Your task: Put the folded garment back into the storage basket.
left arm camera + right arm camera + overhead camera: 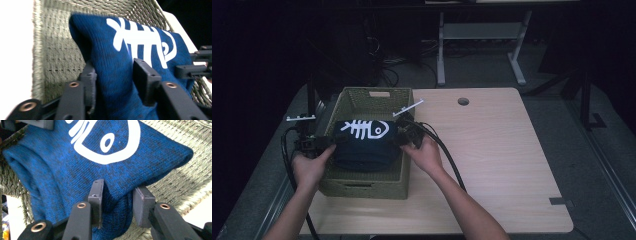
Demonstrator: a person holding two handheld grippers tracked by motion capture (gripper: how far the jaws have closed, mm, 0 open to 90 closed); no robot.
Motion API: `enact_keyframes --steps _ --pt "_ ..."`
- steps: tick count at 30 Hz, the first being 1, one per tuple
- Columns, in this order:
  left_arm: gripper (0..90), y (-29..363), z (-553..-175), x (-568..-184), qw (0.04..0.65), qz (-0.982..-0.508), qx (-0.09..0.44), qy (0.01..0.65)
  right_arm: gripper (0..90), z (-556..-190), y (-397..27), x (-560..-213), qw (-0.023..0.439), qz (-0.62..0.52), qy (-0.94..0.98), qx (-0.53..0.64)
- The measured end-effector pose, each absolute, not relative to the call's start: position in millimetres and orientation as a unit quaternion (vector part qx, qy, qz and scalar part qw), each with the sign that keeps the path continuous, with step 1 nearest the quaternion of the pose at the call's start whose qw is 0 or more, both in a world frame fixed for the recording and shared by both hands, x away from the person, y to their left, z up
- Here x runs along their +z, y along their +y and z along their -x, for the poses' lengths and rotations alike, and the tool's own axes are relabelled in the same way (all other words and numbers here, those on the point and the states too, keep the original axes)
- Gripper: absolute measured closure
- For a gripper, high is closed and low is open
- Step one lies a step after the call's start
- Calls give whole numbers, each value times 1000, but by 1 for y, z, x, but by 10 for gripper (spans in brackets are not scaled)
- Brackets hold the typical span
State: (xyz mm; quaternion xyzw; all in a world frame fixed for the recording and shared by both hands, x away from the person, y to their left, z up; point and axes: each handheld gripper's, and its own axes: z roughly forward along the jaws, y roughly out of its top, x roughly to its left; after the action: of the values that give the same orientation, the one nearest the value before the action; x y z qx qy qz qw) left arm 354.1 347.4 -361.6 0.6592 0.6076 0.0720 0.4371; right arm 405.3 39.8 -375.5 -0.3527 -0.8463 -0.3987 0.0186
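A folded dark blue knit garment (362, 142) with a white fish-skeleton print lies inside a woven olive basket (362, 189). My left gripper (334, 141) holds its left end and my right gripper (399, 137) holds its right end, both over the basket. In the left gripper view the blue cloth (112, 62) fills the gap of my left gripper (113, 75), and both pads touch it. The right gripper (195, 67) shows at the cloth's far end. In the right gripper view a thick fold of the garment (75, 170) is pinched in my right gripper (120, 195), above the basket's weave (180, 177).
The basket stands at the left of a light wooden table (492, 150) with a round cable hole (463, 101) near its far edge. Cables trail from both grippers over the table's front left. Behind the table are dark floor and a white desk frame (441, 50).
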Motion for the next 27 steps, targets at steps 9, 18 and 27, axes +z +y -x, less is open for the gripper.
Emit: enact_keyframes --steps 9,18,27 --pt "474 355 -355 -360 434 -648 87 620 537 -397 42 -367 -30 350 -852 -388" --pt "475 353 -351 -356 448 -649 91 608 522 -398 32 -348 -17 348 -831 -435" --pt "475 348 -346 -349 473 -641 87 598 479 -402 32 -349 31 334 -818 -468"
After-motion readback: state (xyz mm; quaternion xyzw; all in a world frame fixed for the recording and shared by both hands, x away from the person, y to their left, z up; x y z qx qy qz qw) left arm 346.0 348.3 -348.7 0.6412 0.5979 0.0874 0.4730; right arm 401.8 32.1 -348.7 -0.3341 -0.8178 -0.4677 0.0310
